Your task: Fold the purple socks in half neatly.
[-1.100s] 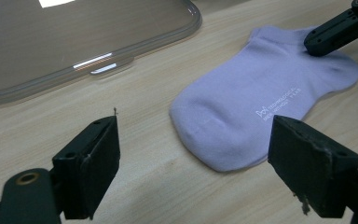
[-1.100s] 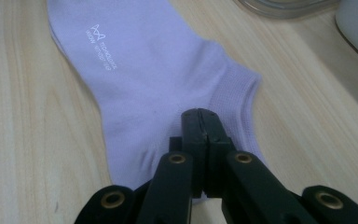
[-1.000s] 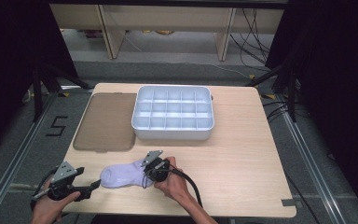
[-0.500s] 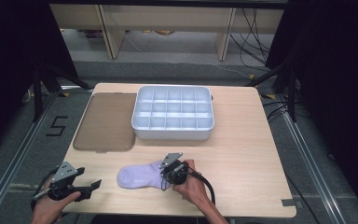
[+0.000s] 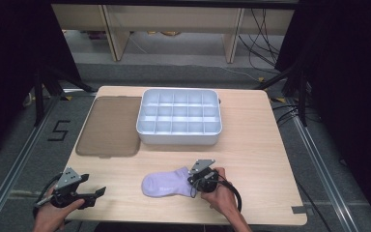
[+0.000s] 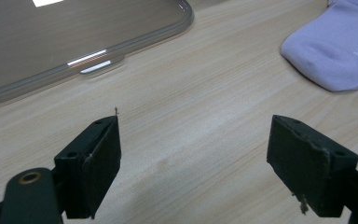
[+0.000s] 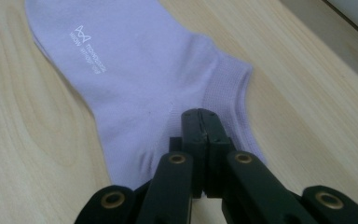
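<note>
Sock [image 5: 166, 184], pale lilac and softly knitted, lies flat near the front edge of the surface [image 5: 251, 154], its ribbed cuff end pinched between the closed jaws of the right claw [image 5: 194, 181]; small white lettering shows near its toe. Well to the left, the left claw [image 5: 96, 193] hovers with jaws wide apart, gripping nothing. Farther back, a white plastic tray [image 5: 178, 137] divided into many small square compartments stands with every visible compartment bare. Just beside it lies a flat, brownish translucent lid [image 5: 110, 125] with rounded corners on light wood grain.
</note>
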`<state>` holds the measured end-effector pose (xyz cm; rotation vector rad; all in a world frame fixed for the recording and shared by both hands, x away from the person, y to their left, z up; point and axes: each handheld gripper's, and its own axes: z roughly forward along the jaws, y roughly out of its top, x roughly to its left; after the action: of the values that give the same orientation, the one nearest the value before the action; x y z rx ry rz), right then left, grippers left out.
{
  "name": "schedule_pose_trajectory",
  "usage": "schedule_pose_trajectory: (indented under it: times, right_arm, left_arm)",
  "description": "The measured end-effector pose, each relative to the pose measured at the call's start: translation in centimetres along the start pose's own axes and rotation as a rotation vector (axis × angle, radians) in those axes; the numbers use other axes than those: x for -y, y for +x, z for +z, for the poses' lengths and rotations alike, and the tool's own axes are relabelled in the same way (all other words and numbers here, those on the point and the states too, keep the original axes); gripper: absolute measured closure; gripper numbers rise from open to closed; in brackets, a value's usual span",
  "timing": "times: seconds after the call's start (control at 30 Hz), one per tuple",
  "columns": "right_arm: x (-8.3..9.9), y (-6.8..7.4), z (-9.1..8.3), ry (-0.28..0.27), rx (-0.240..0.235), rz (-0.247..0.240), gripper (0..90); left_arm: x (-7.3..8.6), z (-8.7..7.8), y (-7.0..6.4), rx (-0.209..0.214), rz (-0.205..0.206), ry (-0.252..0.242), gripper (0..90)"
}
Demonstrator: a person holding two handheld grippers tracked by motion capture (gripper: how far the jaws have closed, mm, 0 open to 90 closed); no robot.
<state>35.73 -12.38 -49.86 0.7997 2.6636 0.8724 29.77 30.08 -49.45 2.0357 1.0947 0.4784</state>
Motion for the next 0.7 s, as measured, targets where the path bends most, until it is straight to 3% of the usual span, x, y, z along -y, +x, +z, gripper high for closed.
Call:
schedule_pose_trajectory:
  times: [0.1, 0.17, 0.23, 0.3, 0.33, 0.37, 0.4, 0.47, 0.57, 0.63, 0.67, 0.7]
  right_arm:
    - [0.4, -0.3, -0.2, 0.0, 0.003, 0.008, 90.0]
    - [0.6, -0.5, -0.2, -0.009, 0.006, 0.006, 90.0]
    - [0.8, -0.6, -0.4, -0.014, 0.007, 0.011, 90.0]
    - [1.0, -0.8, -0.4, -0.016, 0.02, 0.013, 90.0]
    - [1.0, -0.9, -0.6, -0.014, 0.013, 0.017, 90.0]
    - [1.1, -1.0, -0.8, 0.001, 0.016, 0.024, 90.0]
    - [1.2, -1.0, -0.7, -0.017, 0.018, 0.022, 90.0]
    - [1.2, -1.2, -0.8, -0.005, 0.018, 0.012, 90.0]
    - [1.2, -1.2, -0.7, -0.006, 0.017, 0.015, 90.0]
    - [1.2, -1.1, -0.6, -0.02, 0.019, 0.006, 90.0]
    - [1.2, -1.1, -0.7, -0.016, 0.014, 0.017, 90.0]
    - [1.2, -1.0, -0.7, -0.013, 0.02, 0.03, 90.0]
  left_arm:
    - [0.0, 0.0, -0.1, 0.002, 0.0, -0.002, 17.0]
    - [-0.1, 0.3, -0.5, 0.01, -0.05, -0.047, 17.0]
    - [-0.2, 0.2, -0.3, 0.02, -0.011, -0.014, 17.1]
    - [-0.3, 0.6, -0.7, 0.032, -0.053, -0.045, 17.1]
    - [-0.4, 0.6, -0.6, 0.05, -0.029, -0.026, 17.1]
    - [-0.5, 0.8, -0.9, 0.049, -0.052, -0.043, 17.1]
    - [-0.6, 1.0, -0.9, 0.055, -0.023, -0.033, 17.1]
    - [-1.0, 1.7, -1.7, 0.078, -0.016, -0.042, 17.3]
    - [-1.7, 2.8, -2.9, 0.128, 0.047, 0.006, 21.3]
    - [-2.0, 3.3, -3.5, 0.143, 0.057, 0.0, 24.4]
    - [-2.8, 3.9, -4.2, 0.173, 0.095, 0.013, 27.1]
    - [-2.8, 3.9, -4.2, 0.173, 0.095, 0.013, 28.4]
